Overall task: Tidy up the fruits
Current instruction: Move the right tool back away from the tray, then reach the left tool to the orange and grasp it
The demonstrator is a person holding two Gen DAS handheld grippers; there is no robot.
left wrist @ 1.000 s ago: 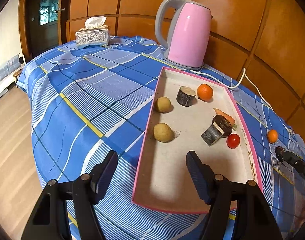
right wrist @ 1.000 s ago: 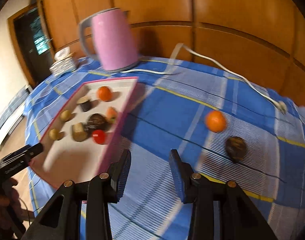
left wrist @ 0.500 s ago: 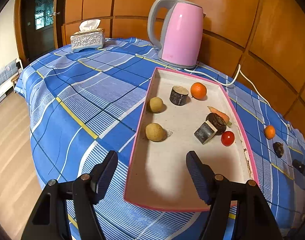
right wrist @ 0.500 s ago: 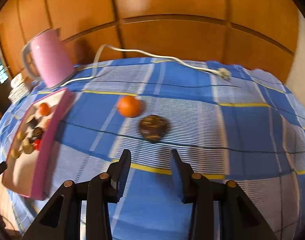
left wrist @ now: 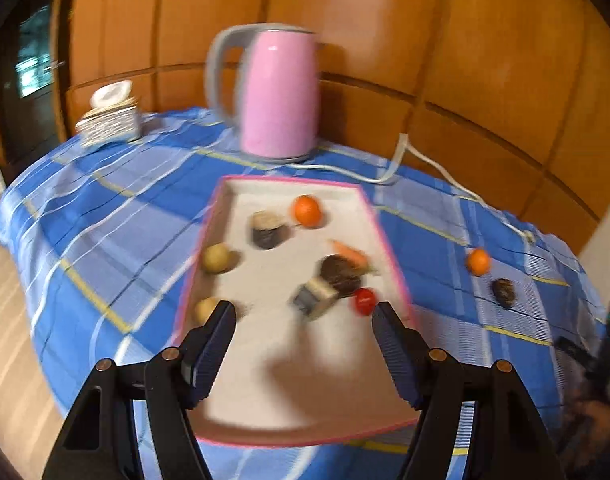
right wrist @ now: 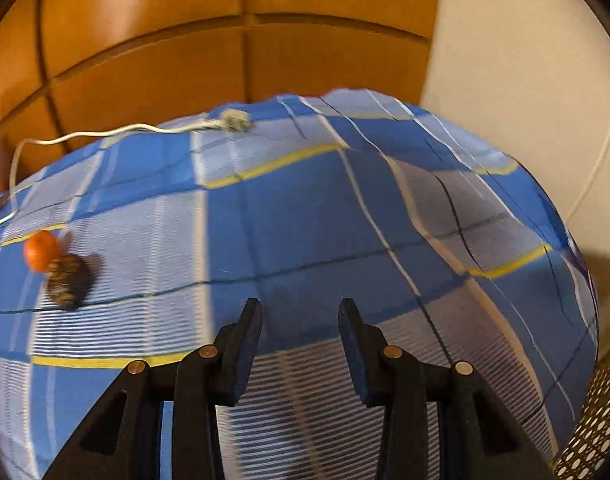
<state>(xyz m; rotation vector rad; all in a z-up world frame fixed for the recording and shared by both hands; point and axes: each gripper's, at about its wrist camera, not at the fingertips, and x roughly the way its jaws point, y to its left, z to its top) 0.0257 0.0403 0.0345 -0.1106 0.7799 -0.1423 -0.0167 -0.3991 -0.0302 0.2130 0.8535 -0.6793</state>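
Tray (left wrist: 385, 236), pink rim, sits on the blue plaid cloth (left wrist: 117, 216). In it: orange (left wrist: 307, 211) at the far end, dark stump-like piece (left wrist: 267, 230) beside it, two yellowish round fruits (left wrist: 216, 258) along the left wall, carrot-like piece (left wrist: 349, 254) touching a dark round item (left wrist: 339, 274), a blocky piece (left wrist: 315, 300) and a red tomato (left wrist: 364, 301) near the right wall. Left view is motion-blurred, so details are soft.

Outside the tray, well to its right: second orange (left wrist: 478, 261) and a dark brown fruit (left wrist: 503, 292), close together on the cloth.

Left gripper (left wrist: 303, 320) hovers over the near end of the tray, jaws spread wide, holding nothing.

Right gripper (right wrist: 301, 314) over bare cloth, jaws apart, empty; the loose fruit pair is far to its left.

Behind the tray: pink kettle (left wrist: 279, 96), white cord (left wrist: 425, 160), tissue box (left wrist: 111, 120).
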